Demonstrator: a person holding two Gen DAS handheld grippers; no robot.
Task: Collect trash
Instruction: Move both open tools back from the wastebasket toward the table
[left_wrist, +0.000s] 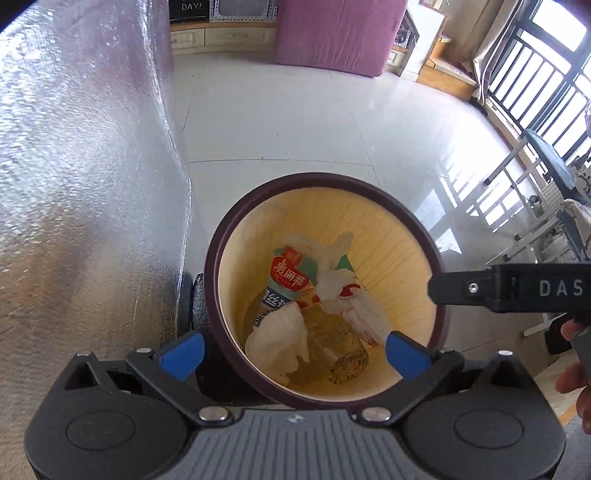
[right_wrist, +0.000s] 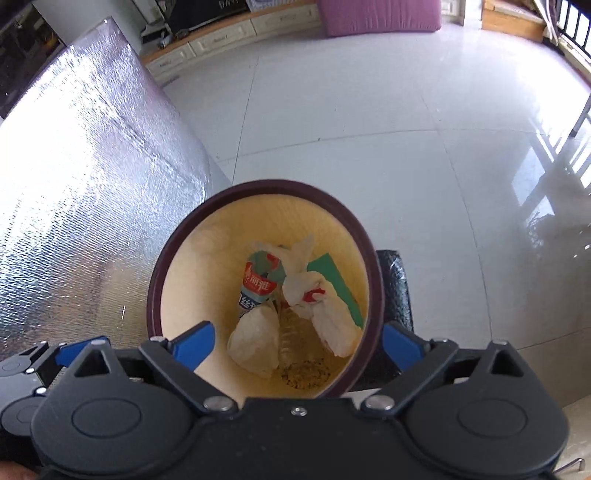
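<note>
Glossy white tiled floor (right_wrist: 369, 110) around me, sunlit and mirroring the barred window (left_wrist: 535, 74). A silver foil-covered surface (left_wrist: 74, 147) stands to my left. Pink upholstery (left_wrist: 332, 33) and cream drawers (right_wrist: 207, 44) line the far wall.

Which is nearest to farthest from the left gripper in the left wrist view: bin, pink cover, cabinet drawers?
From the left gripper:
1. Bin, right below, between the open fingers.
2. Pink cover, across the floor, upper centre.
3. Cabinet drawers, against the far wall, upper left; close to the cover, slightly behind.
</note>
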